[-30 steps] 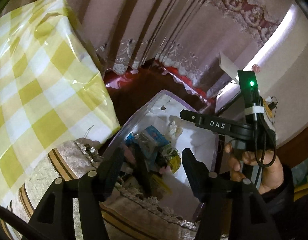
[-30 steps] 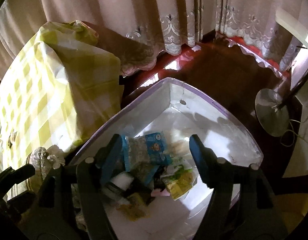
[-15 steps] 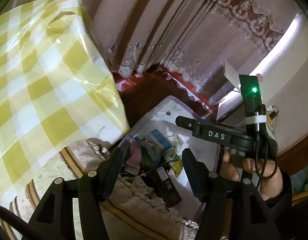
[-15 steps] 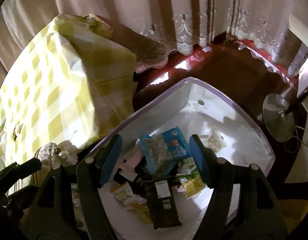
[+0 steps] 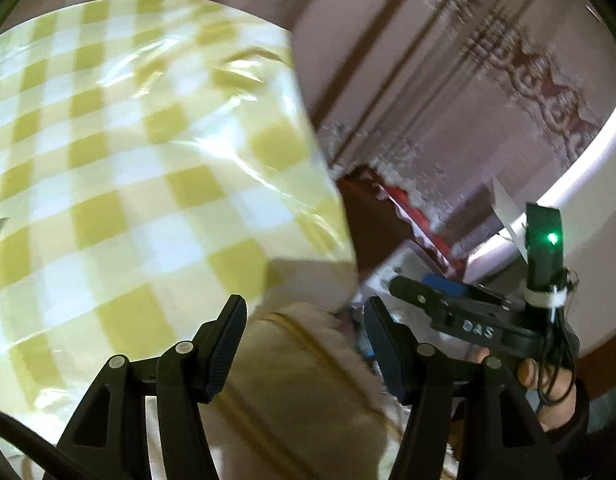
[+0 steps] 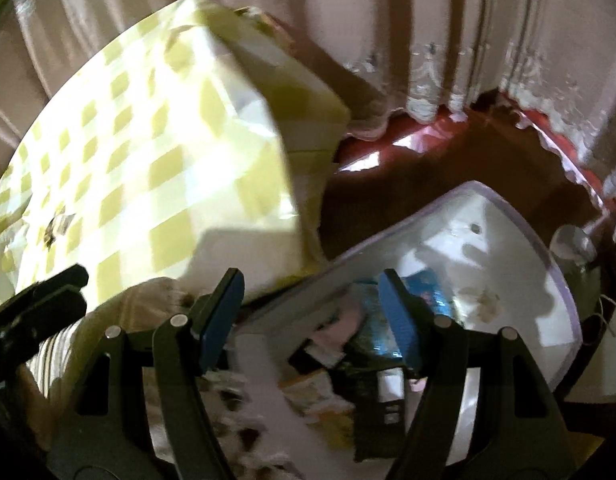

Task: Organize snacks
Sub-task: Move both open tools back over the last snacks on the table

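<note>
The snack packets (image 6: 372,340) lie heaped in a white plastic storage bin (image 6: 520,248) on the dark floor: a blue packet on top, a pale pink one beside it, a black packet and yellow ones nearer the camera. The heap sits toward the near side of the bin, and the far part of the bin's bottom is bare. In the left wrist view only a sliver of the bin and a scrap of blue show, behind the right-hand tool.

The right gripper (image 6: 312,312) hangs above the bin's near rim with its jaws spread and nothing between them. The left gripper (image 5: 306,344) is likewise spread and empty, over a fringed beige cushion (image 5: 308,380) and just beside the yellow-checked tablecloth (image 5: 128,160) that drapes the table next to the bin. A hand (image 5: 548,380) grips the right tool's handle.

Both views are smeared, so the step looks like a sweep toward the table side rather than a pick. To do it well, I would settle the view first, choose one packet on top of the heap, come down over it with the jaws across its narrow side, and pinch an edge rather than the puffed middle. The loose neighbours could snag or spill.
</note>
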The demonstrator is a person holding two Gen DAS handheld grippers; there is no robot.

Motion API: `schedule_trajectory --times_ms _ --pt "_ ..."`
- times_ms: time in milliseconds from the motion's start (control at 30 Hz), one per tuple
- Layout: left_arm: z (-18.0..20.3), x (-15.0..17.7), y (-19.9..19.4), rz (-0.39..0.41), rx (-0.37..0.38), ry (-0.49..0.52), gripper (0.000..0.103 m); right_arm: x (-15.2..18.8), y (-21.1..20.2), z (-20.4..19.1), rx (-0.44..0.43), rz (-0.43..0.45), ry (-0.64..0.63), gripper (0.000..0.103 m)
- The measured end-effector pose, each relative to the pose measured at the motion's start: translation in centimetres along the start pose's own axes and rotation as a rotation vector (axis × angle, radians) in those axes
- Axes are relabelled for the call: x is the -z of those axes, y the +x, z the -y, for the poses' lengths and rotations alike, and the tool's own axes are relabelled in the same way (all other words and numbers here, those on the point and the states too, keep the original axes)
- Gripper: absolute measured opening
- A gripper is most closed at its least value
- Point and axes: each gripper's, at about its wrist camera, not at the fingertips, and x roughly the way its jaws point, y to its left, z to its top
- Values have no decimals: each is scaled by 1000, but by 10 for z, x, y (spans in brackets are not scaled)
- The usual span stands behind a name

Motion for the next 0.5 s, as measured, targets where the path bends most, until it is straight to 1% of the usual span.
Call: schedule_trajectory --times_ms 200,500 --pt "-49 -7 -25 57 -54 -74 62 -6 6 -45 -34 -6 -71 75" --pt "-130 -15 -70 150 -171 -207 62 -14 22 -116 -74 -8 -184 76"
